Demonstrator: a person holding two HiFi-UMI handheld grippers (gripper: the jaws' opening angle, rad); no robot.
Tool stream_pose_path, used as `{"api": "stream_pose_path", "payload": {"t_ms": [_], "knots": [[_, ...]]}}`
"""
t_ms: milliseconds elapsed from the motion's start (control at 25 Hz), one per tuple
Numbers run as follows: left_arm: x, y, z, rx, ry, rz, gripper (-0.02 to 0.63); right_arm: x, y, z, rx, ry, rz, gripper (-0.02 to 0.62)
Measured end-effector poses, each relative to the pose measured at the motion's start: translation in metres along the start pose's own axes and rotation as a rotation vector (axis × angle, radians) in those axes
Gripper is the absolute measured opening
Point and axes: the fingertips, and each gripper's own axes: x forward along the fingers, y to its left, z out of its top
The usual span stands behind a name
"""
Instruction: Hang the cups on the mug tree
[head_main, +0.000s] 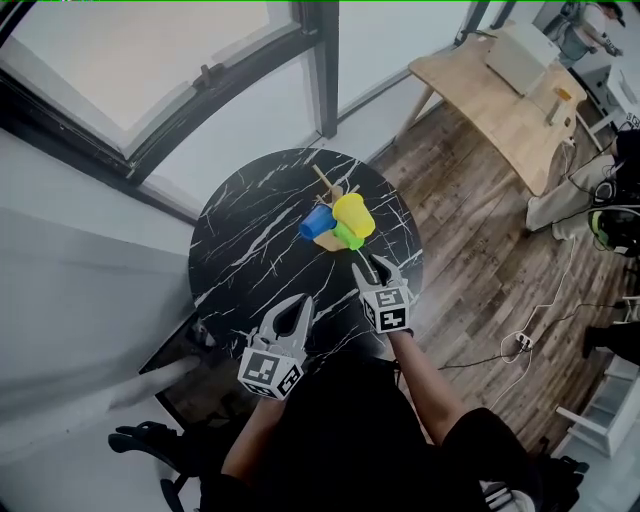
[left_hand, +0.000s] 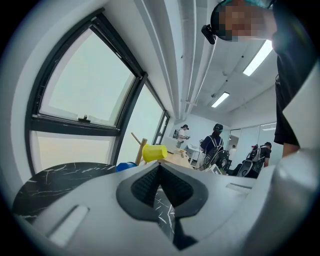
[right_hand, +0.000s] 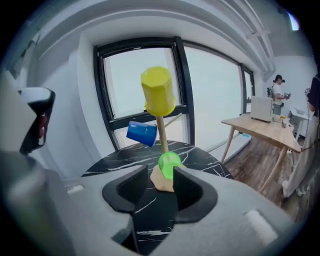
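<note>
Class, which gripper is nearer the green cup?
Right. The right gripper sits just short of the green cup; the left gripper hangs farther back, to its left.

From over the person, the head view looks steeply down on the round table (head_main: 250, 235). The camera on the left hand-held gripper (head_main: 297, 303) sits low at the table's near edge, facing almost level toward the window (left_hand: 75, 80). That on the right hand-held gripper (head_main: 376, 266) tilts down, nearer the mug tree (right_hand: 161, 131), which all three views share.

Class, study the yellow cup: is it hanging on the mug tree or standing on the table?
Hanging. The yellow cup sits mouth-down over the top of the mug tree, well above the table.
</note>
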Motion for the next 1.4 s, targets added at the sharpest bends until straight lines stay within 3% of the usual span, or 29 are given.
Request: {"api": "stream_pose_path", "payload": {"t_ms": [280, 720, 1400], "knots": [[-0.021, 0.005, 0.010, 0.023, -0.031, -0.031, -0.001, -0.046, 0.033, 0.030, 0.027, -0.094, -0.042, 0.003], [-0.051, 0.005, 0.038, 0.091, -0.097, -0.077, -0.001, -0.104, 0.082, 0.066, 0.044, -0.233, -0.083, 0.002], [-0.051, 0.012, 0.034, 0.081, -0.098, -0.085, 0.000, -0.123, 0.106, 0.073, 0.039, -0.274, -0.075, 0.000]]}}
